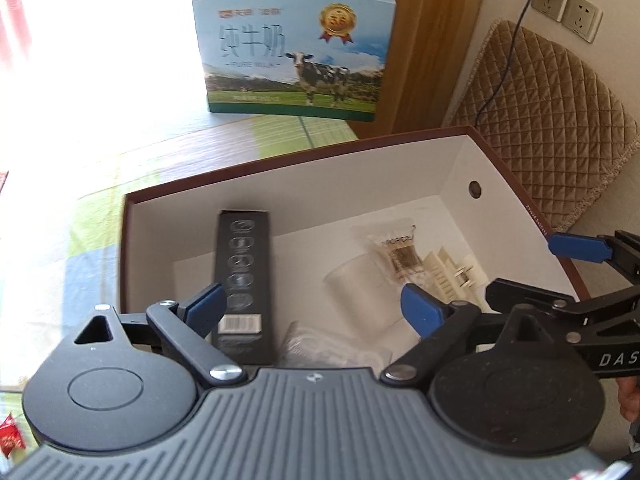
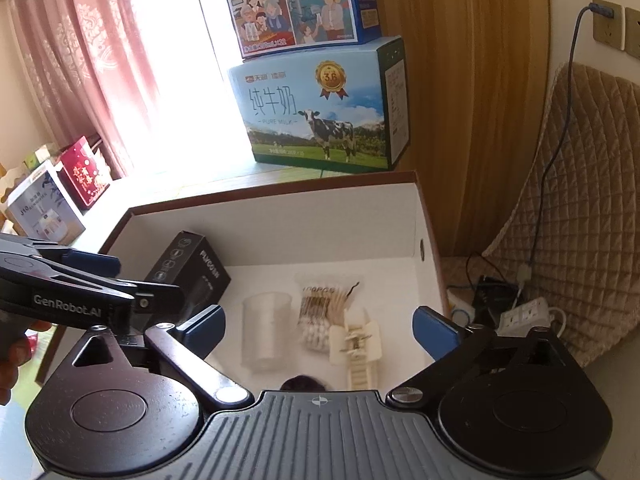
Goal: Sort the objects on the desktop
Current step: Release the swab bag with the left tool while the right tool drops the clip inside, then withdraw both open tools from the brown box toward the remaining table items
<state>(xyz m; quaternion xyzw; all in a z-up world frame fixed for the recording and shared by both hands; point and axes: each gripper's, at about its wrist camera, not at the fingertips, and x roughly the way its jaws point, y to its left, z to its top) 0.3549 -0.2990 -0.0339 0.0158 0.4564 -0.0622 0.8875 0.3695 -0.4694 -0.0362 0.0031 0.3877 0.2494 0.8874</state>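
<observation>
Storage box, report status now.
Left gripper and right gripper open, empty, over the storage box. Black carton, clear cup, cotton swabs inside. Nothing blocking.

Storage box: matt white card inside, brown outside. Black carton: satin card, glossy printed icons. Cup: frosted translucent plastic. Swab packet: crinkled clear film. Milk carton: glossy printed card. Cushion: quilted tan cloth (rough-edged).

Both the left gripper and right gripper are black, with blue-padded fingers, silver screws and a ribbed grey base.
</observation>
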